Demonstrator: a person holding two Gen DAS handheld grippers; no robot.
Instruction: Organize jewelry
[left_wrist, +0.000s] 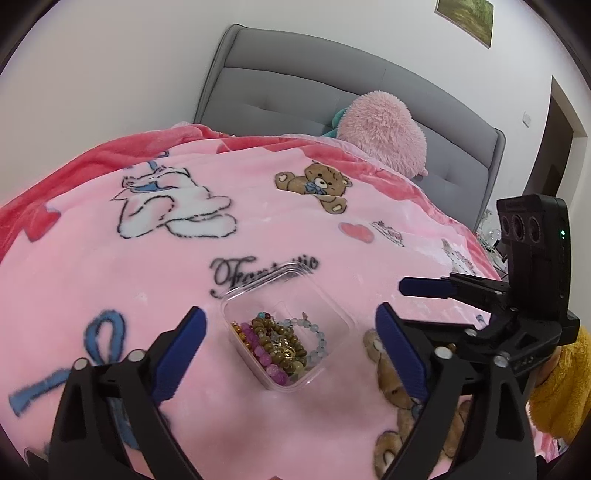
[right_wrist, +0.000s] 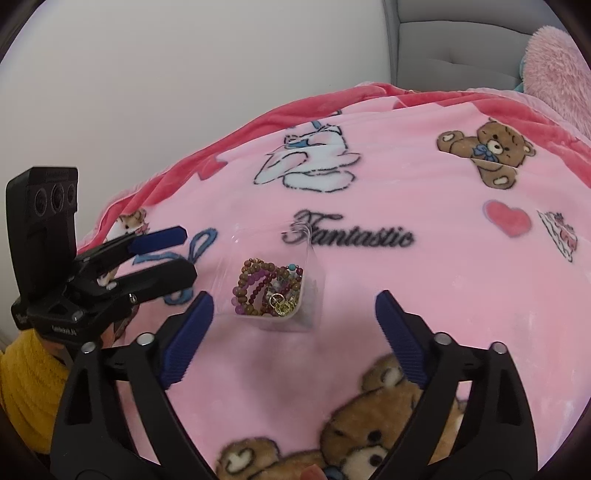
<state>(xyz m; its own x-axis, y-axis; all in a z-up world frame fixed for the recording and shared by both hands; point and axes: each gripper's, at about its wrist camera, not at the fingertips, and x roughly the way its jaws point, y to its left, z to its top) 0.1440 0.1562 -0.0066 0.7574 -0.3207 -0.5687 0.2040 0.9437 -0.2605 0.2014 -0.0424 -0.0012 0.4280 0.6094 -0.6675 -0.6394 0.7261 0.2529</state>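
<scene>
A small clear plastic box (left_wrist: 255, 295) sits on a pink cartoon blanket (left_wrist: 110, 280). It holds a heap of beaded bracelets (left_wrist: 280, 339) in brown, purple, pale blue and gold. In the right wrist view the same box (right_wrist: 314, 284) and bracelets (right_wrist: 266, 288) lie just ahead of the fingers. My left gripper (left_wrist: 290, 312) stands open, hovering near the box with its blue pads wide on either side and touching nothing. My right gripper (right_wrist: 295, 297) is open too and empty. Each gripper also shows in the other's view: the right gripper (left_wrist: 424, 291) beside the box, the left gripper (right_wrist: 177, 254) to the left of it.
A fluffy pink plush (left_wrist: 380, 129) leans on the grey padded headboard (left_wrist: 295, 85) at the far end of the bed. A white wall (right_wrist: 184, 74) runs along the bed's left side. A yellow fuzzy sleeve (right_wrist: 26, 387) is behind the left gripper. A dark doorway (left_wrist: 561, 140) is at the far right.
</scene>
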